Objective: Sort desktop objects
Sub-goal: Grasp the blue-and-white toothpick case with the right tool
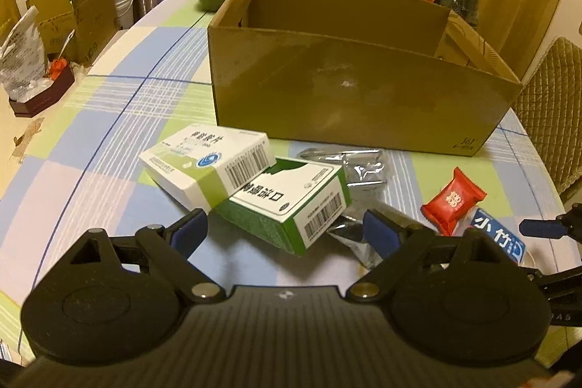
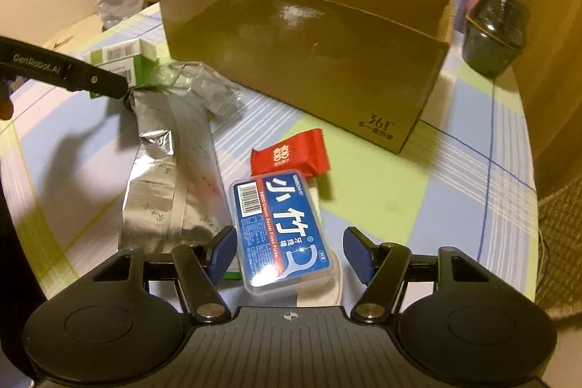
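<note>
Your sorting has barely started, as far as these views show: the cardboard box (image 1: 349,90) stands open in the middle of the table (image 1: 109,119), its visible inside looks bare, and everything to be sorted lies on the cloth in front of it, toward the near edge.

Your right gripper (image 2: 289,255) straddles the blue floss-pick case (image 2: 282,235). Its jaws stand apart on either side of the case; one pad sits close against its side, the other shows a clear gap, so it is not yet grasped. Your left gripper (image 1: 285,230) hangs with jaws spread wide and released around the near end of the green and white carton (image 1: 291,202), touching nothing that I can see.

Count what is left: two medicine cartons, the green one with the white carton (image 1: 207,162) leaning across it; foil packets (image 2: 174,170), at least two, crumpled together so the number is uncertain; one red candy wrapper (image 2: 291,153); one floss-pick case. That makes roughly six pieces to go, none visibly boxed.
</note>
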`<state>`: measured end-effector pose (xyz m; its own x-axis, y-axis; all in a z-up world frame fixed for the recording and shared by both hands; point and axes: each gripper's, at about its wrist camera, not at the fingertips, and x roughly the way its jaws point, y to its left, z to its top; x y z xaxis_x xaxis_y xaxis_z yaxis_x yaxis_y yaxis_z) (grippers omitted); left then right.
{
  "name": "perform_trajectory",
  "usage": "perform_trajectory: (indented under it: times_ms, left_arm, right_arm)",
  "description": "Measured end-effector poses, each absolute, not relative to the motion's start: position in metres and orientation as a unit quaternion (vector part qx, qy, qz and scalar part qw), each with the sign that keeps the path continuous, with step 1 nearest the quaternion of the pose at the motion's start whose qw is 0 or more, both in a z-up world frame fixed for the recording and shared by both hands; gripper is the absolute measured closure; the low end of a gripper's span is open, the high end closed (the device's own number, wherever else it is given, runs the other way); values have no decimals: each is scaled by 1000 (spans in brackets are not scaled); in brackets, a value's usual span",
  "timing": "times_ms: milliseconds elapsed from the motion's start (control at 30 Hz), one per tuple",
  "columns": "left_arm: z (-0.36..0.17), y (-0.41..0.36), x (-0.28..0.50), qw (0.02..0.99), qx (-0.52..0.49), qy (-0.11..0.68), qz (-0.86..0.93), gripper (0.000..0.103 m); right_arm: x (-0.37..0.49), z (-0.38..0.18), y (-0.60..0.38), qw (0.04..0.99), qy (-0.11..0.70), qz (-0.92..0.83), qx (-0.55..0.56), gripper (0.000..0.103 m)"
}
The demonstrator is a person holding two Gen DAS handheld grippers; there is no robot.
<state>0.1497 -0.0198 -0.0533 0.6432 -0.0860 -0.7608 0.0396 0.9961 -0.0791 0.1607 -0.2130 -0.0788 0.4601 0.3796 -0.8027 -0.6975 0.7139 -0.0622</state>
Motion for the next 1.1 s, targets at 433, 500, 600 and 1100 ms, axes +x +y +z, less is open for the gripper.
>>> perform_trajectory:
  times_ms: [433,500,600,1100]
  left_arm:
    - [-54,-25,164,893,-9,448,-39,13]
    - [-49,-29,163,888,30,455,-63,13]
    - [-43,-27,156,882,103,448,-105,13]
    - [-48,-21,155,692,541,251,-408,28]
  right_arm:
    - [156,-82,-202,816,413,333,-229,49]
    - [156,-81,-204,815,412,336,-233,49]
    - [155,-77,-206,814,407,340,-236,49]
    - [154,-65,-208,802,406,354,-259,49]
